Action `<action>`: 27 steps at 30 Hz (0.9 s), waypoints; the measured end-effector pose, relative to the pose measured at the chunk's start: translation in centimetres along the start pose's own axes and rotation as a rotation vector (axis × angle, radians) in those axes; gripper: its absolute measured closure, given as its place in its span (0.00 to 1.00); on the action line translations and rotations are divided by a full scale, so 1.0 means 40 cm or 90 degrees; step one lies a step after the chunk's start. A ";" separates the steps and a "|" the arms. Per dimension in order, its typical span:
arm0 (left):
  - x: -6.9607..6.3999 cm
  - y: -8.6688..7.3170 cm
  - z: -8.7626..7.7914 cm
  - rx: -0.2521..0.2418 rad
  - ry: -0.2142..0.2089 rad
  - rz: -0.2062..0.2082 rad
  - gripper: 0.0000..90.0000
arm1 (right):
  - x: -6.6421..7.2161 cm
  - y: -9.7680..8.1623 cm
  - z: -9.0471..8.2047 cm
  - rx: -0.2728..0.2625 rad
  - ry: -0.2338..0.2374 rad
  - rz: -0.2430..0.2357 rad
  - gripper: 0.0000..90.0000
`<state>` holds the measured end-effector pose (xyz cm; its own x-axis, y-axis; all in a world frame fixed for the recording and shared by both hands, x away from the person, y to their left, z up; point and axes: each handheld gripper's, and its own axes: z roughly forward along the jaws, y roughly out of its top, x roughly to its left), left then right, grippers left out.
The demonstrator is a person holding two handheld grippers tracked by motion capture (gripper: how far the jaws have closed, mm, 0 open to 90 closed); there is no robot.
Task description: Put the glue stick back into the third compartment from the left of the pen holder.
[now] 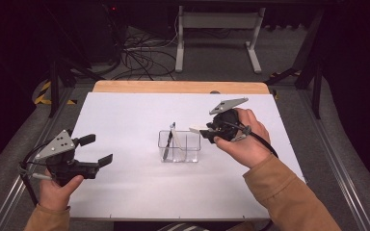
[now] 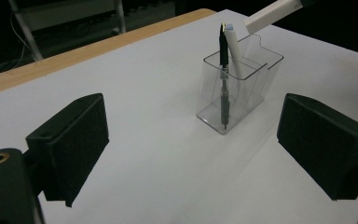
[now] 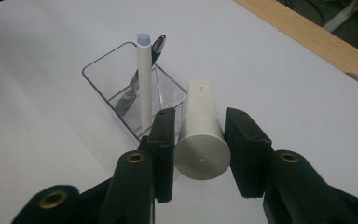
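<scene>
Carrying a white tube (image 1: pixel 196 130) toward the clear holder (image 1: pixel 180 147) mid-tabletop, the right gripper (image 1: pixel 207 133) hovers beside it; left gripper (image 2: pixel 191 158) fingers gape wide, empty; right gripper view: fingers (image 3: pixel 164 140) clamp the tube, which probably needs tipping upright over a free compartment

A white tube (image 3: pixel 200 135) sits between black claws above a clear holder (image 3: pixel 130 100) with a white pen (image 3: pixel 143 79) on the white counter (image 1: pixel 125 192).

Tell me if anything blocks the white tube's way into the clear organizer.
Nothing visible blocks it. The right gripper holds the white tube just beside the clear organizer. The white pen and dark pen stand in one compartment; the nearer compartments look free.
</scene>
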<state>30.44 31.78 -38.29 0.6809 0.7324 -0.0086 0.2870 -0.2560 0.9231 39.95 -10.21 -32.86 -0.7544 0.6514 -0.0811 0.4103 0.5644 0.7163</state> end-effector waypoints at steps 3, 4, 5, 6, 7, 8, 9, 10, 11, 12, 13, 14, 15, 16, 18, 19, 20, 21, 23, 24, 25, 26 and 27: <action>0.001 0.000 0.000 0.001 0.000 0.002 0.11 | -0.001 0.000 0.001 0.005 0.002 0.001 0.72; 0.001 -0.001 0.001 0.001 0.001 0.001 0.11 | 0.000 0.000 0.001 0.007 0.004 0.000 0.72; 0.001 -0.001 0.001 0.001 0.000 0.000 0.11 | 0.001 0.000 0.000 0.011 0.006 -0.002 0.72; 0.001 -0.001 0.002 0.001 -0.001 -0.001 0.11 | 0.002 0.001 0.000 0.015 0.009 -0.002 0.72; 0.001 -0.001 0.002 0.001 0.000 0.000 0.11 | 0.003 0.001 -0.001 0.018 0.013 -0.003 0.72; 0.001 -0.001 0.002 0.002 0.000 0.000 0.11 | 0.004 0.002 -0.001 0.022 0.016 -0.003 0.72; 0.001 -0.001 0.003 0.002 0.000 0.000 0.11 | 0.005 0.002 -0.001 0.026 0.021 -0.004 0.72; 0.001 -0.001 0.003 0.002 0.000 0.000 0.11 | 0.006 0.003 0.000 0.032 0.025 -0.005 0.72; 0.001 -0.001 0.003 0.002 0.000 0.000 0.11 | 0.007 0.003 0.000 0.039 0.028 -0.005 0.72; 0.000 -0.001 0.003 0.001 -0.001 -0.002 0.11 | 0.008 0.003 0.001 0.042 0.031 -0.006 0.72; 0.001 -0.001 0.003 0.002 0.000 0.000 0.11 | 0.008 0.004 0.002 0.047 0.032 -0.005 0.72; 0.001 -0.001 0.003 0.002 0.000 0.000 0.11 | 0.009 0.005 0.004 0.052 0.037 -0.007 0.72; 0.001 -0.001 0.003 0.001 -0.001 -0.003 0.11 | 0.009 0.006 0.005 0.058 0.038 -0.007 0.72; 0.001 -0.001 0.003 0.002 -0.001 -0.002 0.11 | 0.009 0.007 0.007 0.063 0.041 -0.008 0.72; 0.001 -0.001 0.003 0.002 -0.001 -0.002 0.11 | 0.010 0.009 0.014 0.076 0.047 -0.009 0.72; 0.001 -0.001 0.003 0.003 -0.001 0.001 0.11 | 0.010 0.010 0.017 0.082 0.048 -0.009 0.72; 0.001 -0.001 0.003 0.003 -0.001 0.001 0.11 | 0.010 0.011 0.020 0.083 0.050 -0.010 0.72; 0.002 -0.002 0.003 0.004 -0.001 0.001 0.11 | 0.010 0.012 0.024 0.087 0.050 -0.007 0.72; 0.002 -0.002 0.003 0.003 -0.001 0.000 0.11 | 0.009 0.013 0.032 0.096 0.051 -0.007 0.72; 0.003 -0.002 0.003 0.003 -0.002 -0.001 0.11 | 0.008 0.013 0.037 0.101 0.054 -0.008 0.72; 0.003 -0.002 0.003 0.003 -0.002 -0.001 0.11 | 0.008 0.014 0.041 0.106 0.053 -0.006 0.72; 0.003 -0.002 0.003 0.003 -0.002 0.001 0.11 | 0.007 0.014 0.046 0.111 0.053 -0.007 0.72; 0.003 -0.002 0.003 0.003 -0.002 0.001 0.11 | 0.007 0.014 0.050 0.114 0.054 -0.008 0.72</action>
<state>30.59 31.83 -38.42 0.6833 0.7301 -0.0077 0.2890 -0.2607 0.9211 41.00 -8.71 -33.87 -0.7973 0.6031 -0.0255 0.4792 0.6581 0.5807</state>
